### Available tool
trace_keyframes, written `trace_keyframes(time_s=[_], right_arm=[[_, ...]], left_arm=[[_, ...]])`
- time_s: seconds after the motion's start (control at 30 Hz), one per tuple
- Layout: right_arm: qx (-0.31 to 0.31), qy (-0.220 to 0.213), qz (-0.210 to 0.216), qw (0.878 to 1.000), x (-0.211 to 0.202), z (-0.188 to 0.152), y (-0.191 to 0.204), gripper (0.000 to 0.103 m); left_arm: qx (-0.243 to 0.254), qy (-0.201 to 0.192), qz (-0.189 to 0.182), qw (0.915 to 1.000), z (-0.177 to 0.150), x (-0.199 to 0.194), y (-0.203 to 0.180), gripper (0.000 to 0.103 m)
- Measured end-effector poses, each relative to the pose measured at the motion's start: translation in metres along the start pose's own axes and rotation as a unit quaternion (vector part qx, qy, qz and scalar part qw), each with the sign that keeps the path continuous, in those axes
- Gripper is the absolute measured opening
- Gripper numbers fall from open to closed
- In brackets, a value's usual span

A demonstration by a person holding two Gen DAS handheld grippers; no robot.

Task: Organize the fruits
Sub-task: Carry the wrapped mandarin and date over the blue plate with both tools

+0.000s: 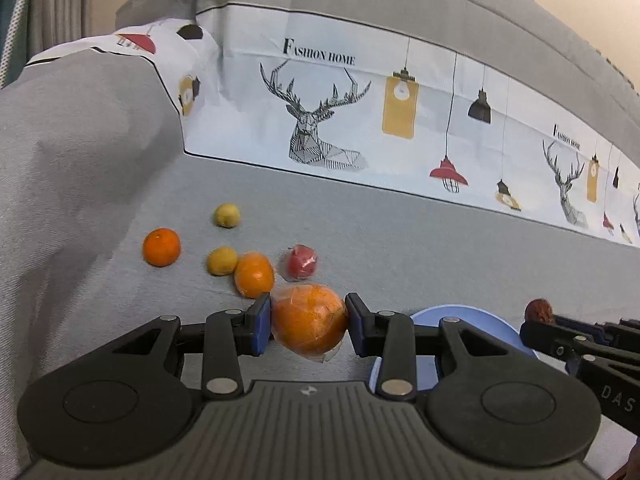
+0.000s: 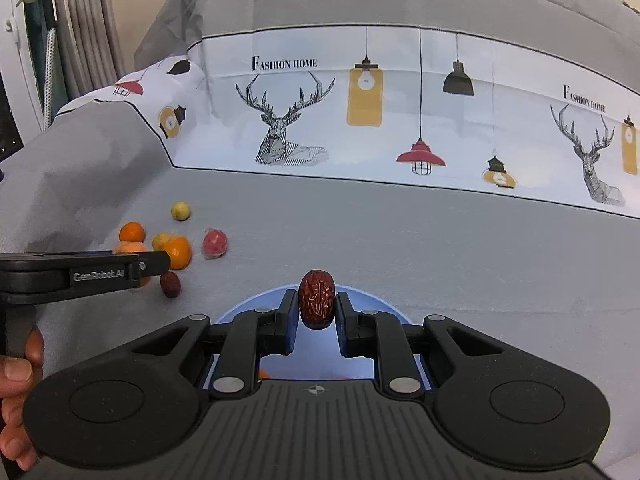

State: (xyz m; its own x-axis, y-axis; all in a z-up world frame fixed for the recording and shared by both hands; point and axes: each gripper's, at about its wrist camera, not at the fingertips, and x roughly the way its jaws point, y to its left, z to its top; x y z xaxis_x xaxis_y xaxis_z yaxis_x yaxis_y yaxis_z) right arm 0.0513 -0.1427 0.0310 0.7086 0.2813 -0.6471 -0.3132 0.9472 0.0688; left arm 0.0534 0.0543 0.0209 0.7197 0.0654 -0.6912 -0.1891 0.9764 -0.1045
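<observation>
Fruit pile (image 1: 224, 252) sat at your ten o'clock on grey cover (image 1: 420, 248). Your left gripper (image 1: 308, 322) clenched wrapped orange (image 1: 309, 320), held off cover. Blue plate (image 2: 360, 300) lay at twelve o'clock beneath your right gripper (image 2: 316, 312), which pinched wrinkled red date (image 2: 316, 298) above plate.

Home bedroom, prob. Grey bed (image 2: 400, 240) is carrying everything, w/ loose fruit (image 2: 176, 252) lying on its sheet. A printed band (image 2: 360, 120) reading "Fashion Home", w/ deer and lamps, is running across the bedding behind the fruit. Curtains (image 2: 80, 40) are hanging beyond the bed's far left corner.
</observation>
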Motion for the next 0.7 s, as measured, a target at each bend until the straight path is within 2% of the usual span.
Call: trace_keyframes(time_s=[0.3,0.7], right_arm=[[0.007,-0.006,-0.006,1.000,-0.006,0.002,-0.012,0.020],[0.028,-0.001,-0.027,0.999,-0.016,-0.004,-0.045,0.020]], left_arm=[[0.035,0.018,-0.011,0.9992,-0.002,0.006,-0.024,0.043],[0.021,0.032,-0.044,0.9983,0.001,0.007,-0.036,0.043]])
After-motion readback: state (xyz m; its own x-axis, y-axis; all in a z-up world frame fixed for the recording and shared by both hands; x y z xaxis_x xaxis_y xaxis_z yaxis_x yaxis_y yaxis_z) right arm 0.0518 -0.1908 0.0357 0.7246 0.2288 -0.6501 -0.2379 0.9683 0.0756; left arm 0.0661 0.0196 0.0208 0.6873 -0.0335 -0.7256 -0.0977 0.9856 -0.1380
